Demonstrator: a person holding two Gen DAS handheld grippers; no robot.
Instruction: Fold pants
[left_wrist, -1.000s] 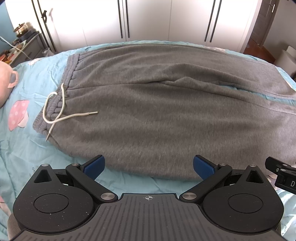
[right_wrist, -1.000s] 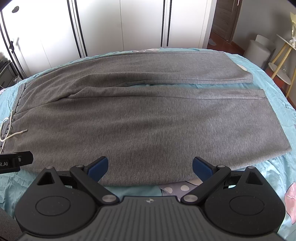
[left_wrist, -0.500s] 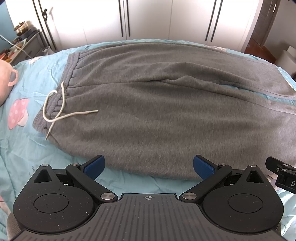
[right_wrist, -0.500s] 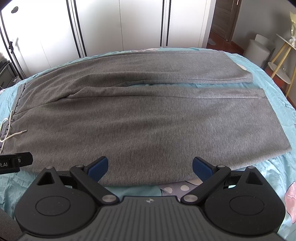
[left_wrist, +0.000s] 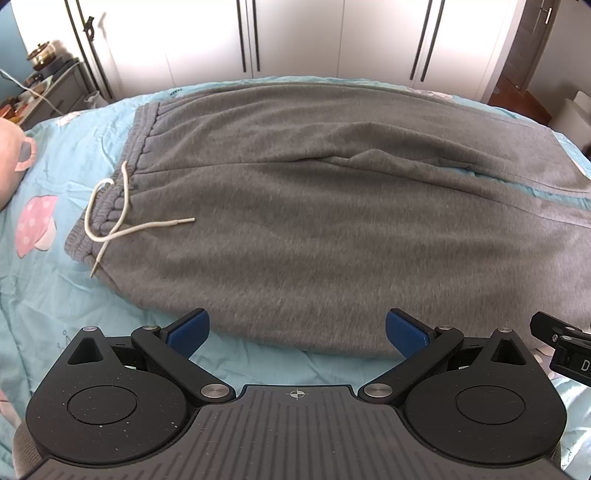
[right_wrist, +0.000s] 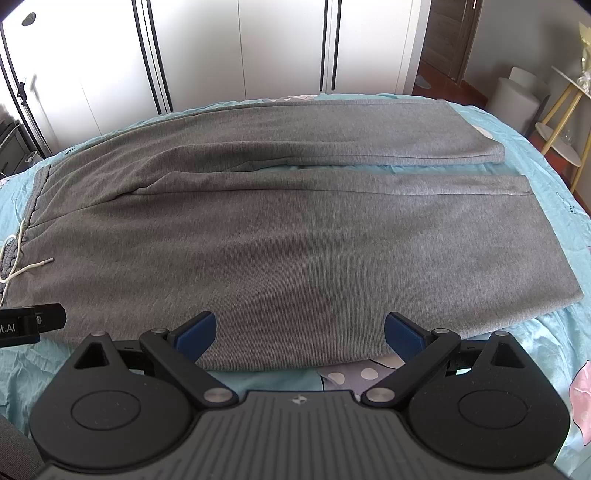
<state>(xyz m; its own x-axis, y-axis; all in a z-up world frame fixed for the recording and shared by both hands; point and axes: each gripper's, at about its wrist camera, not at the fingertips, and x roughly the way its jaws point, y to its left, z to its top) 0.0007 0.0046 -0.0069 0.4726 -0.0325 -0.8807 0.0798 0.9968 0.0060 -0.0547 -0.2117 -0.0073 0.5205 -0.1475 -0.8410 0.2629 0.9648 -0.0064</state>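
Grey pants (left_wrist: 332, 229) flat on blue bedspread (left_wrist: 48, 295); white wardrobes (right_wrist: 240, 48) behind; both grippers' fingers spread.

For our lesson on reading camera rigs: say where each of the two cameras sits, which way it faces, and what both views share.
Left wrist: sits behind the open left tongs, facing across the bed at the pants' waistband end and drawstring; the right tool's edge shows at far right.
Right wrist: sits behind the open right tongs, facing the leg end with both cuffs.
Shared: the grey pants, blue bedspread and white wardrobes.
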